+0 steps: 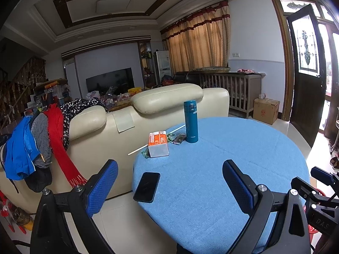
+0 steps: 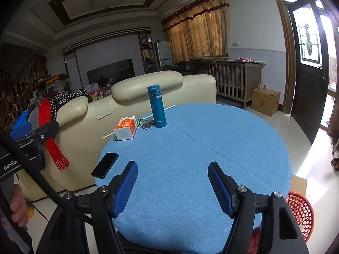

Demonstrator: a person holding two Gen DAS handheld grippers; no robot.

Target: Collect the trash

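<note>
A round table with a blue cloth (image 1: 222, 158) (image 2: 201, 148) carries the trash at its far left: an orange and white box (image 1: 158, 144) (image 2: 126, 127), green and dark wrappers (image 1: 177, 138) (image 2: 146, 123) and a long white straw (image 1: 155, 139) (image 2: 169, 107). A red mesh basket (image 2: 300, 213) stands on the floor at the table's near right. My left gripper (image 1: 170, 170) is open and empty above the near left of the table. My right gripper (image 2: 172, 172) is open and empty above the near edge.
A teal flask (image 1: 191, 121) (image 2: 157, 105) stands beside the wrappers. A black phone (image 1: 146, 186) (image 2: 105, 164) lies at the table's left edge. A cream sofa (image 1: 127, 122) draped with clothes is behind. A cardboard box (image 1: 266, 110) sits by the door.
</note>
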